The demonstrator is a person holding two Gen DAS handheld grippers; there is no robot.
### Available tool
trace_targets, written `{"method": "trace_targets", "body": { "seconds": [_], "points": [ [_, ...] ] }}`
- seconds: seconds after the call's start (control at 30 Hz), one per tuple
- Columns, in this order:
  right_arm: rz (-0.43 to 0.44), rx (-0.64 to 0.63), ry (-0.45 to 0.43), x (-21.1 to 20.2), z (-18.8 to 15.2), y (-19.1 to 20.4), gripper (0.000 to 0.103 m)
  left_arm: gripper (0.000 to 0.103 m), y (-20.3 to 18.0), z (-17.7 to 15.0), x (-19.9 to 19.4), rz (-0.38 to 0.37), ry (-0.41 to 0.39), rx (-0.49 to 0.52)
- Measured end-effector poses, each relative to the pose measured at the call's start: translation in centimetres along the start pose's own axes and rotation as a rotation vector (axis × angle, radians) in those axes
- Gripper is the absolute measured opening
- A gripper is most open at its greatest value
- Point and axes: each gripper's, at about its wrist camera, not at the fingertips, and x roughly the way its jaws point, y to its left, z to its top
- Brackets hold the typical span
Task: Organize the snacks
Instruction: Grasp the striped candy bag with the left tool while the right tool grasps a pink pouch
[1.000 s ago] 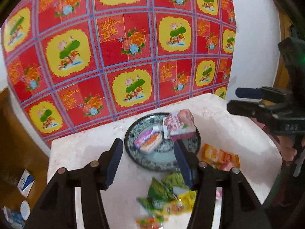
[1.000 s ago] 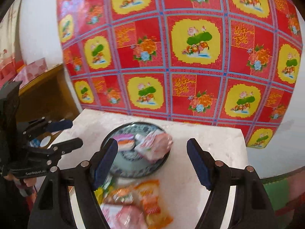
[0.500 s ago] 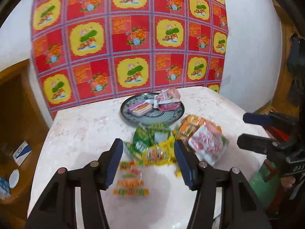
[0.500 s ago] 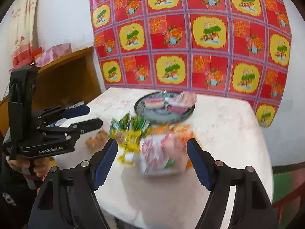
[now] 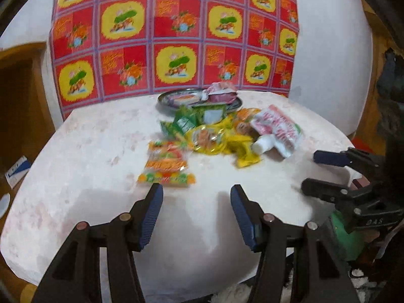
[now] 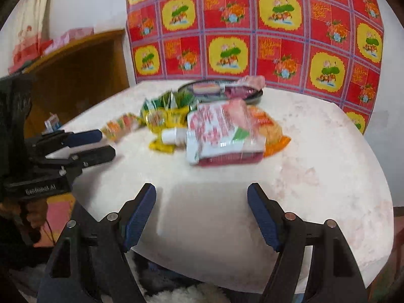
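A dark patterned plate [image 5: 163, 100] at the back of the white marble table [image 5: 88, 176] holds a pink packet [image 5: 222, 96] and a pale wrapped snack. In front of it lies a loose pile: green packets [image 5: 184, 122], yellow packets [image 5: 209, 139], an orange candy packet [image 5: 166, 161] and a red-and-white spout pouch [image 5: 277, 128]. My left gripper [image 5: 195, 192] hovers over bare table short of the candy packet, open and empty. My right gripper [image 6: 202, 189] is open wide and empty, short of the pouch [image 6: 217, 131]. Each gripper shows in the other's view [image 5: 310, 170] [image 6: 107, 142].
A red and yellow flowered cloth [image 5: 176, 38] hangs on the wall behind the table. A wooden cabinet [image 6: 75, 70] stands to the left. The table's rounded front edge lies just under both grippers. An orange packet [image 6: 272, 131] sits behind the pouch.
Both grippers have drawn back from the plate and sunk toward the table's near edge, so the whole pile now lies ahead of them. Neither pair of jaws changed its opening.
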Motion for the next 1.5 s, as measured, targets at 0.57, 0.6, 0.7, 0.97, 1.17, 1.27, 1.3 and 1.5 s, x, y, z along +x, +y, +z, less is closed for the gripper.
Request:
{"method": "trace_targets", "body": {
  "seconds": [0.57,0.6,0.7,0.97,1.17,1.27,1.3,1.5],
  "points": [
    [-0.024,-0.030,-0.153,0.9,-1.3,-0.1,0.082,0.066,3.9,3.7,2.7,0.016,0.010,-0.012],
    [-0.022,-0.031,-0.159,0.9,-1.3,-0.1,0.082,0.066,3.9,3.9,3.0,0.004,0.024,-0.005],
    [-0.014,-0.035,-0.172,0.9,-1.4,-0.3,0.083,0.065,3.8,4.2,3.8,-0.059,0.079,0.021],
    [0.052,-0.062,-0.107,1.2,-0.3,-1.6,0.083,0.043,3.7,3.4,3.4,-0.108,0.089,-0.051],
    [0.048,-0.005,-0.133,0.7,0.8,-2.9,0.083,0.043,2.8,2.7,2.6,-0.099,0.054,-0.061],
    [0.030,-0.038,-0.154,0.6,1.8,-2.2,0.083,0.043,2.5,2.6,2.6,-0.110,0.041,-0.048],
    [0.024,-0.053,-0.157,0.7,2.1,-1.9,0.083,0.043,2.3,2.5,2.6,-0.108,0.033,-0.039],
    [-0.024,-0.116,-0.133,2.7,3.5,-0.5,0.076,0.043,1.3,2.1,2.7,-0.058,0.015,0.038]
  ]
}}
